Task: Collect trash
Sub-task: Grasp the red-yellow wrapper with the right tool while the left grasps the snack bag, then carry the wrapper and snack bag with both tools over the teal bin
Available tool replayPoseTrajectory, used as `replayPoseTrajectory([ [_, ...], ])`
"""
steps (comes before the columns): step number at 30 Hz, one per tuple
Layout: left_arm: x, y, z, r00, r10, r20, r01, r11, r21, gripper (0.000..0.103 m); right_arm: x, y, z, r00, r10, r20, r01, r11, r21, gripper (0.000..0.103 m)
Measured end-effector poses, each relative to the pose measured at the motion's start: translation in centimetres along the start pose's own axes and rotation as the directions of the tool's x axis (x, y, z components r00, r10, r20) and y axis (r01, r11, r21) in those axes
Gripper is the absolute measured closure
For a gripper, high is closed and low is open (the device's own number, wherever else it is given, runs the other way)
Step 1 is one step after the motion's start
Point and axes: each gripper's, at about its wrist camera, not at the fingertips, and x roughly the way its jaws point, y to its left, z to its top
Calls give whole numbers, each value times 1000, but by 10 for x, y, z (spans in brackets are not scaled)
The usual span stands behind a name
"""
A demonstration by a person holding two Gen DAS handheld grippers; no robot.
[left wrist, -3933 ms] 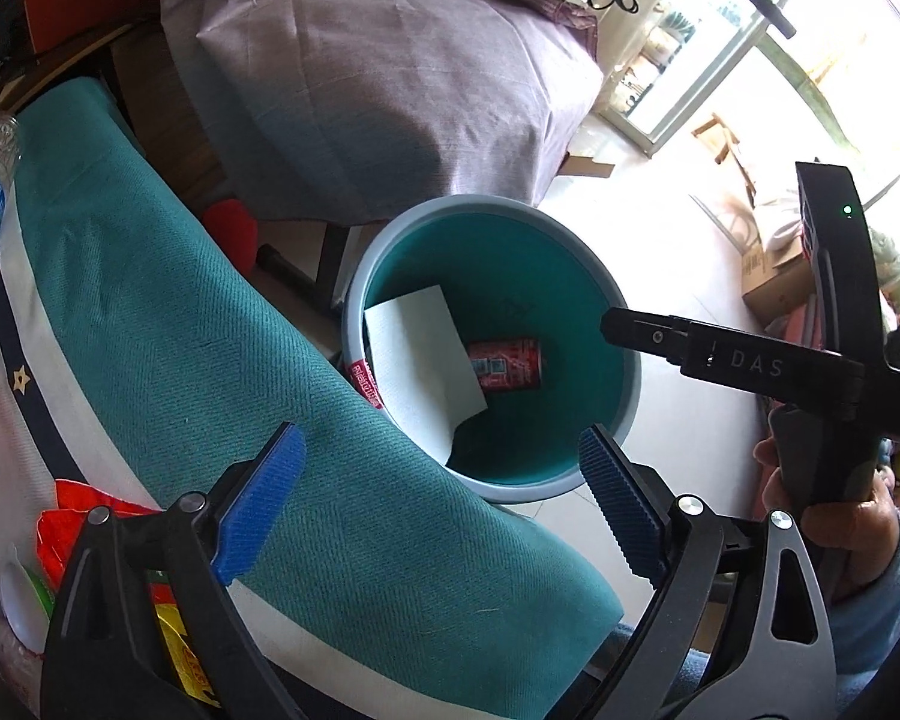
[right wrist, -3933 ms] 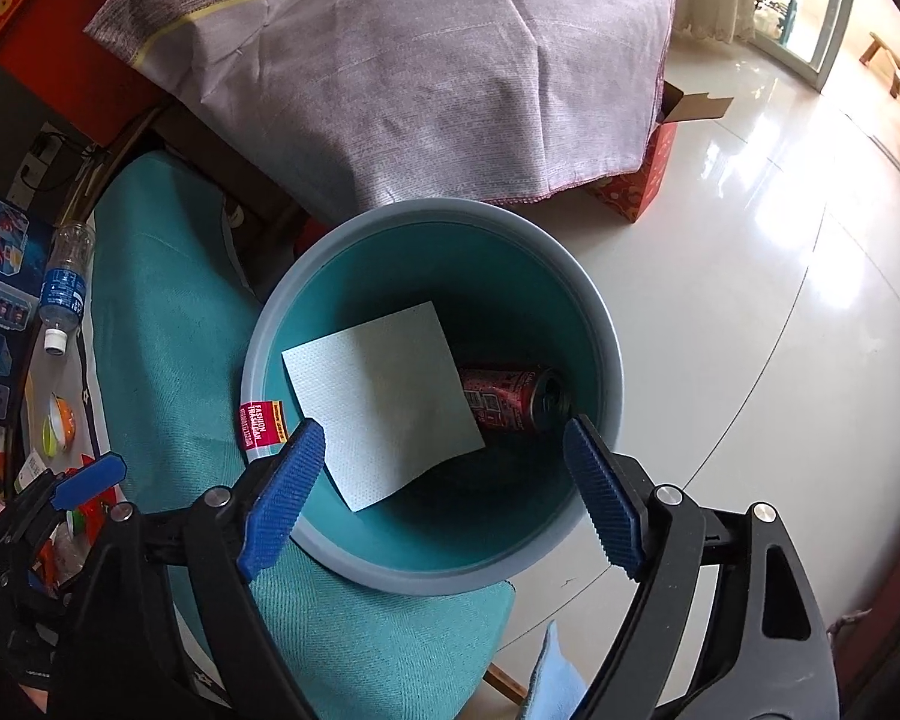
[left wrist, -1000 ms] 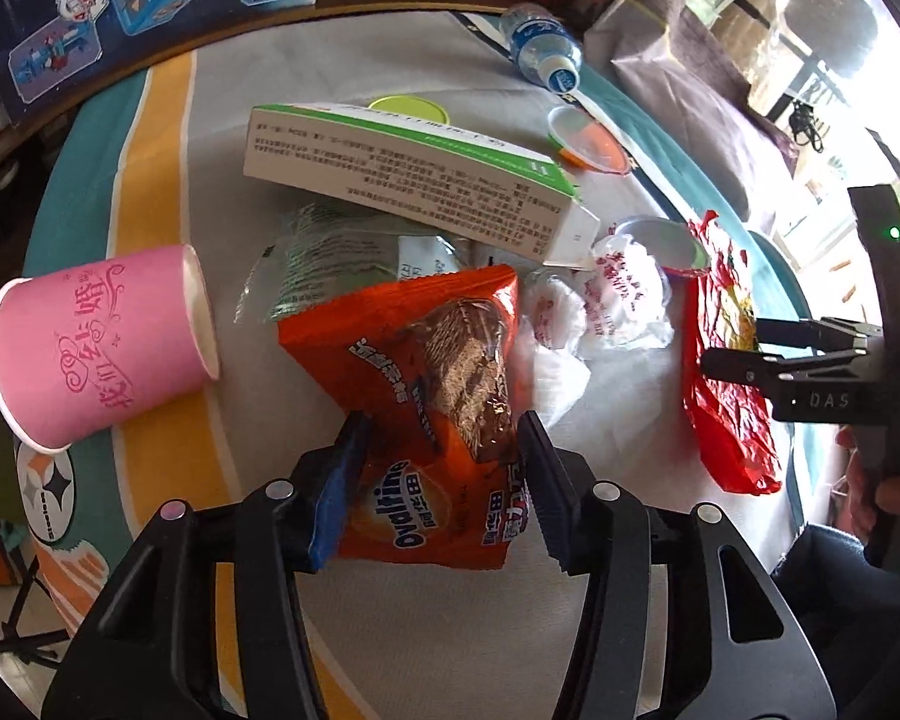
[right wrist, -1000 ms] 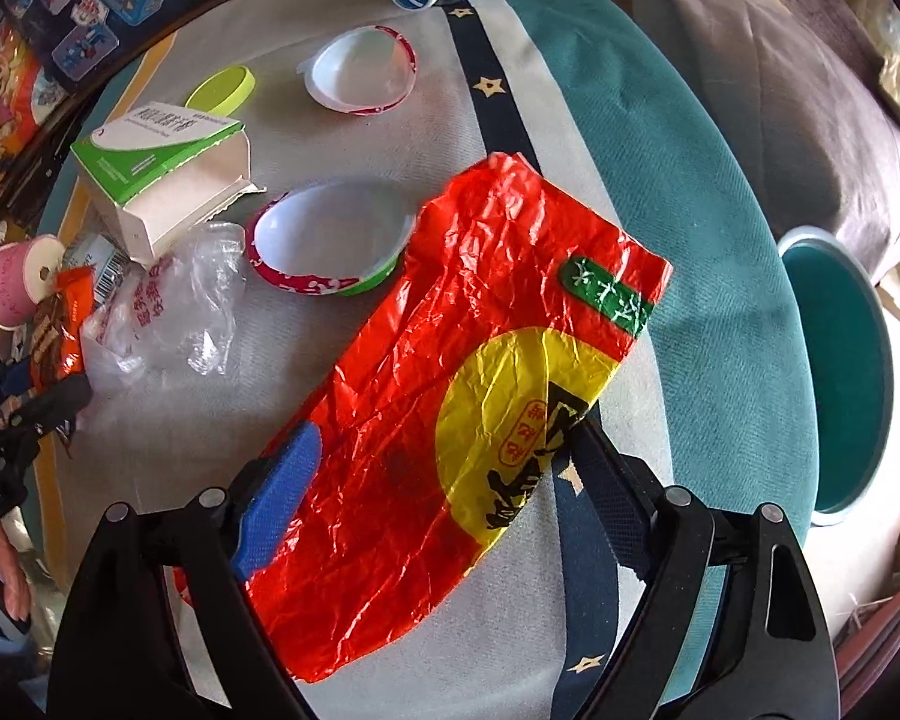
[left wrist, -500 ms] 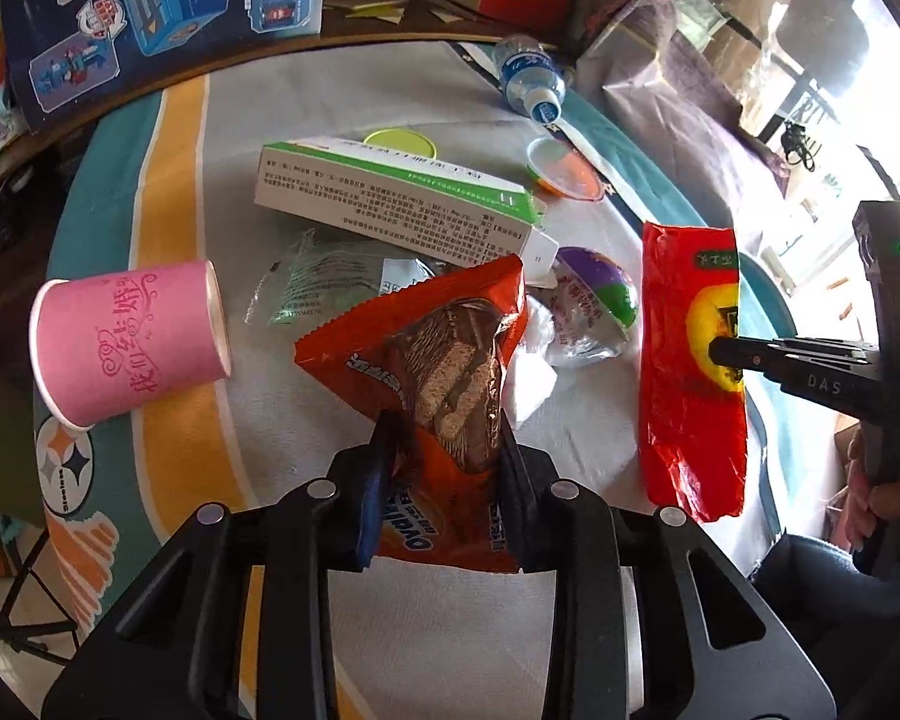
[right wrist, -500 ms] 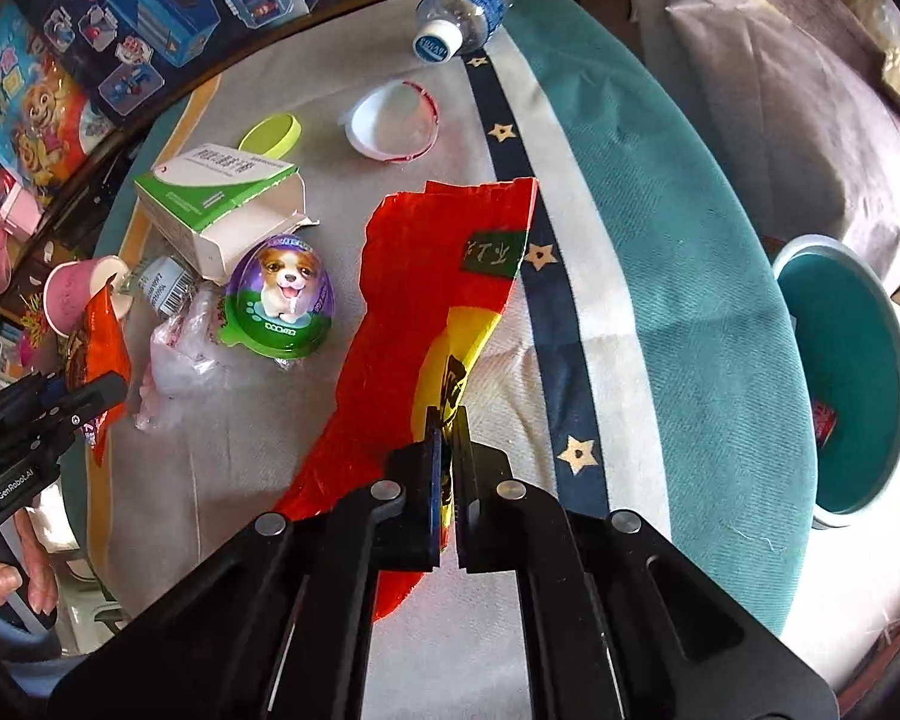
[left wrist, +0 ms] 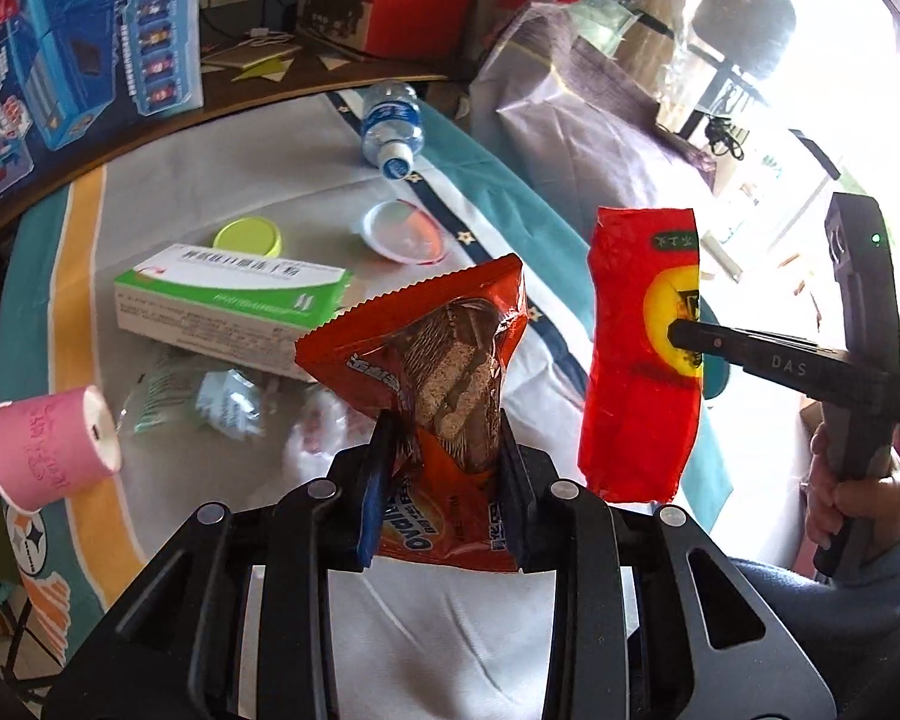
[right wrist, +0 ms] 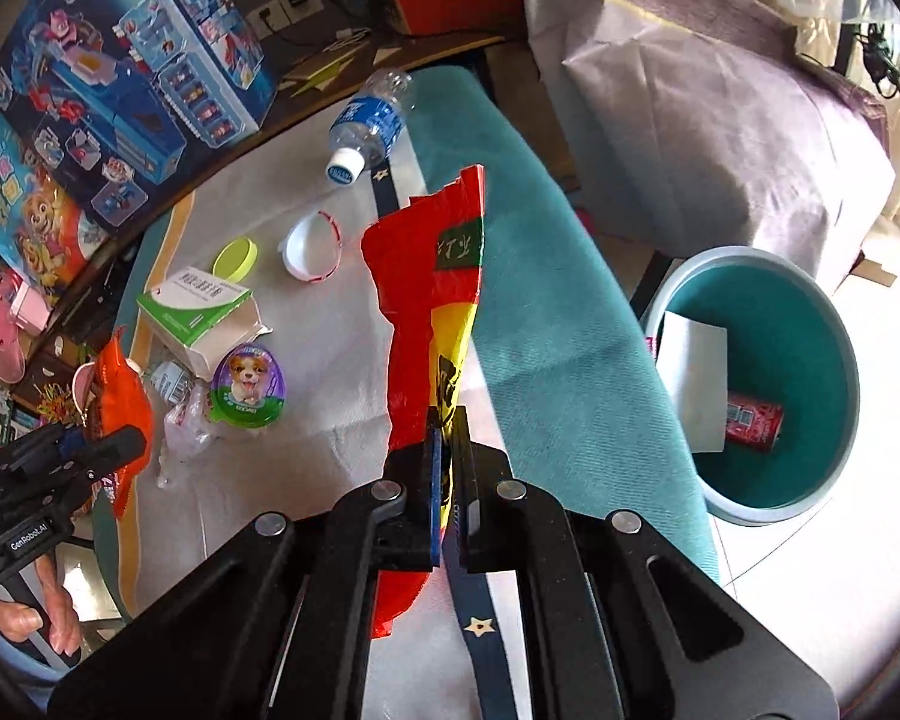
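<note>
My left gripper (left wrist: 444, 468) is shut on an orange Ovaltine snack packet (left wrist: 444, 360) and holds it above the table; the packet also shows in the right wrist view (right wrist: 120, 402). My right gripper (right wrist: 447, 456) is shut on a red and yellow wrapper (right wrist: 438, 300), lifted off the table; the wrapper also shows in the left wrist view (left wrist: 642, 348). The teal bin (right wrist: 810, 312) stands on the floor to the right and holds a white sheet (right wrist: 690, 378) and a red can (right wrist: 753, 420).
On the table lie a green and white box (left wrist: 228, 306), a pink paper cup (left wrist: 48, 450), a water bottle (right wrist: 366, 120), a yellow-green lid (left wrist: 247, 238), a white lid (left wrist: 405, 232), clear plastic wrappers (left wrist: 210, 402) and a puppy-printed egg shell (right wrist: 249, 384). Toy boxes (right wrist: 120, 72) stand behind.
Both grippers have risen from the table with their catch: the snack packet and the red wrapper now hang clear of the cloth. A second ago both grippers were still open.
</note>
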Motion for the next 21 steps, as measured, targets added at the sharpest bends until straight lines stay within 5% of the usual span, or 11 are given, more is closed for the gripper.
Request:
replayPoseTrajectory([
  [21,90,-160,69,978,-155,-140,186,951,248,71,-75,-182,29,965,-199,172,145,948,283,100],
])
